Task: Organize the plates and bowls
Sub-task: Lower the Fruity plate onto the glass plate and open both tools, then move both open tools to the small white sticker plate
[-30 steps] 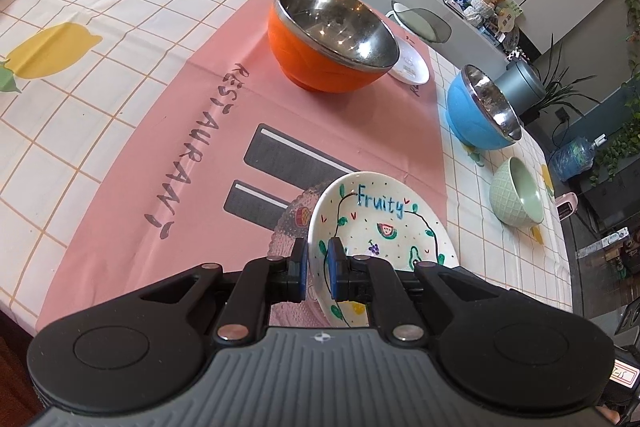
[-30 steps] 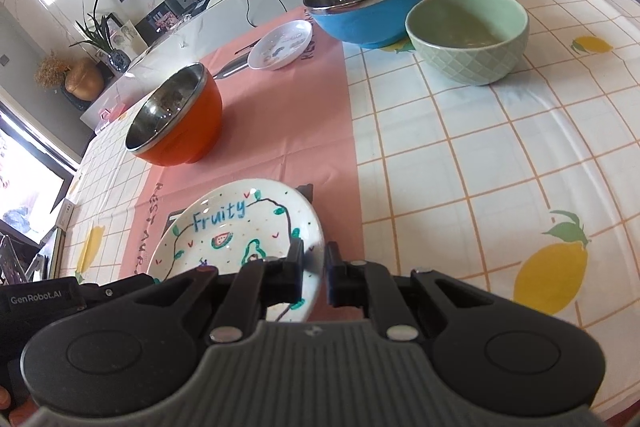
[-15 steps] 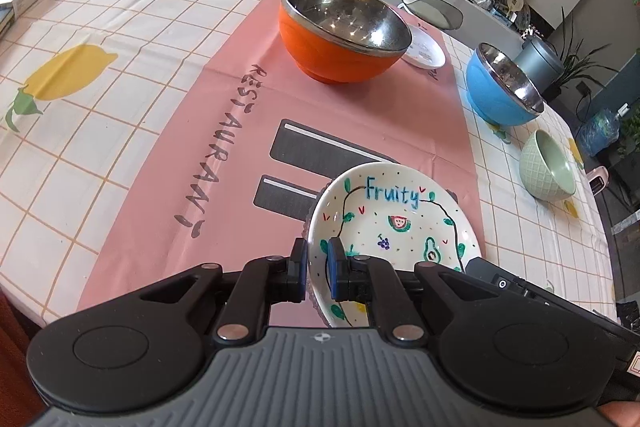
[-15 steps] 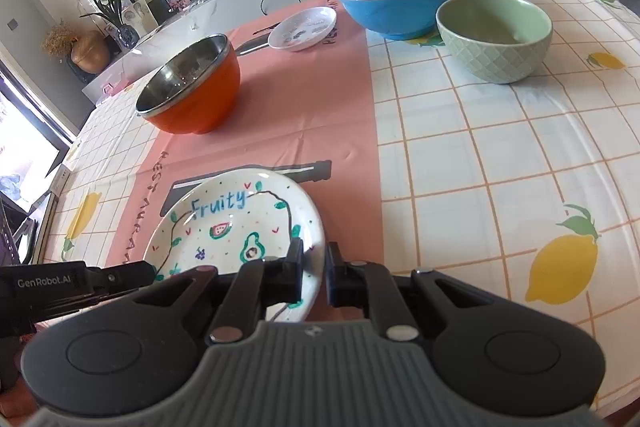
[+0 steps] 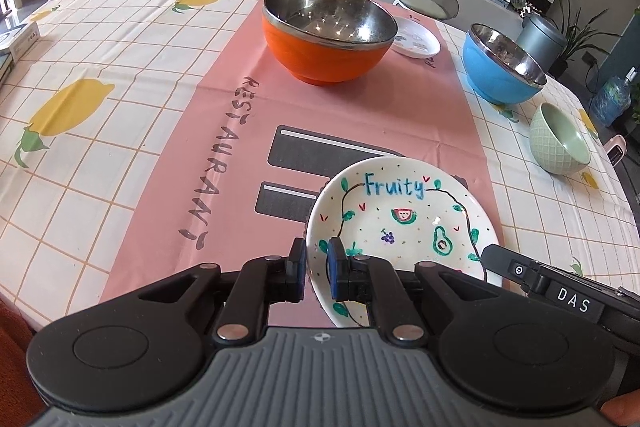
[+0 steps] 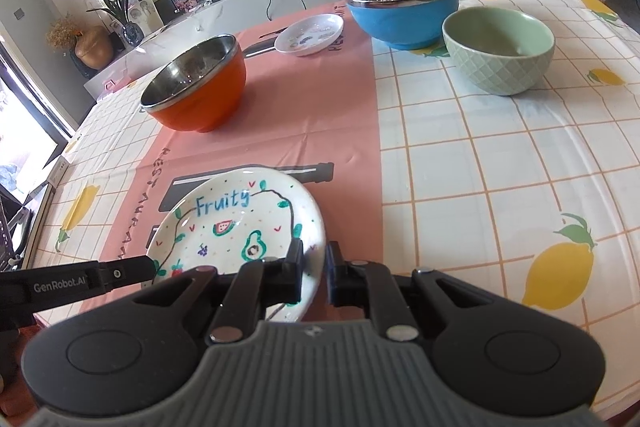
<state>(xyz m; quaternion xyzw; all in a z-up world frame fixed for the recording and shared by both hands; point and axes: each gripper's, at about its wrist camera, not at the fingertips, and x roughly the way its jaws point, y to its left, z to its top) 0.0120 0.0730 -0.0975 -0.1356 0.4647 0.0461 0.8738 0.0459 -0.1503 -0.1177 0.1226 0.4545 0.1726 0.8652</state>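
Beyond both tongs the orange bowl [image 5: 326,39], blue bowl [image 6: 404,9] and green bowl [image 6: 498,49] stand upright and empty; the small plate [image 6: 312,34] lies flat behind them. The left tongs [image 5: 317,269] and right tongs [image 6: 314,271] each clamp a near rim of the Fruity plate [image 5: 404,223], its lettering reading away from them, above the pink mat [image 5: 240,115] on the lemon-print desk [image 6: 480,167].

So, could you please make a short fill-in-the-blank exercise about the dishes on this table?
1. The word painted on the plate is ____.
2. Both tongs, left tongs and right tongs, pinch the ____ of that plate.
3. The small saucer lies between the orange bowl and the ____ bowl.

Missing words: Fruity; rim; blue
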